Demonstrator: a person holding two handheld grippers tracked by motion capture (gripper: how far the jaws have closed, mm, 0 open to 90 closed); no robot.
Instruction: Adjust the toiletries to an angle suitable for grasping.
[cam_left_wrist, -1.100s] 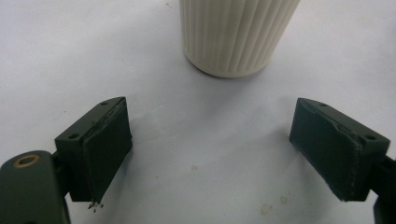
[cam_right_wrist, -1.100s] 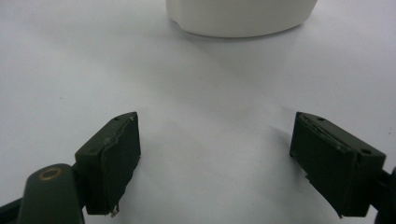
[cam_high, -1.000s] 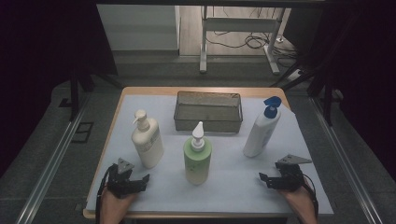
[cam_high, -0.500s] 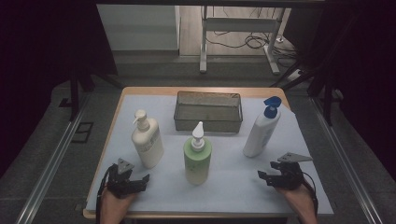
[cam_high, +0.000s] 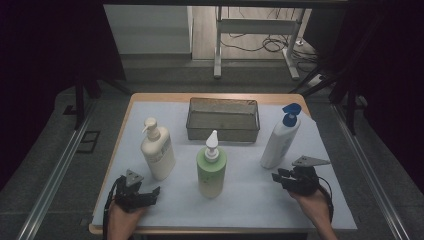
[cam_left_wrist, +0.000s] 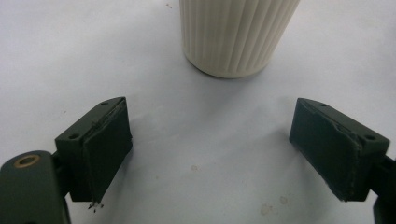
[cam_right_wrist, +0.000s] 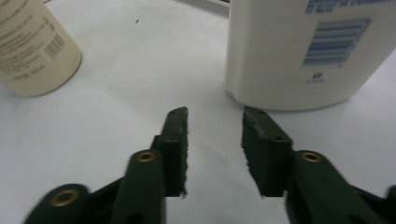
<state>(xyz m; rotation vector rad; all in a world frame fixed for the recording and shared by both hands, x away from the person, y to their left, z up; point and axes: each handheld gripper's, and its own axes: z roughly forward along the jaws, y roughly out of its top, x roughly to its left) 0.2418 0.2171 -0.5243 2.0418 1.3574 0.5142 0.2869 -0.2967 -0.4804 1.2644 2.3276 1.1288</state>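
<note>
Three pump bottles stand on the white-covered table (cam_high: 260, 205): a cream one (cam_high: 158, 153) at the left, a green one (cam_high: 211, 170) in the middle, and a white one with a blue pump (cam_high: 279, 141) at the right. My left gripper (cam_high: 148, 196) rests near the front left, open wide, with the cream bottle's ribbed base (cam_left_wrist: 238, 35) ahead of it (cam_left_wrist: 212, 154). My right gripper (cam_high: 278, 177) sits just in front of the white bottle (cam_right_wrist: 308, 51). Its jaws (cam_right_wrist: 215, 116) have just been closing; a narrow gap stays between them, with nothing in it.
A dark wire basket (cam_high: 223, 119) stands at the back middle of the table. A pale bottle's base with a barcode (cam_right_wrist: 30, 51) lies off to the left in the right gripper view. Metal rails run along both sides of the table.
The right gripper has lifted a little and edged toward the white bottle, and its jaws have narrowed. The left gripper and the bottles have not moved.
</note>
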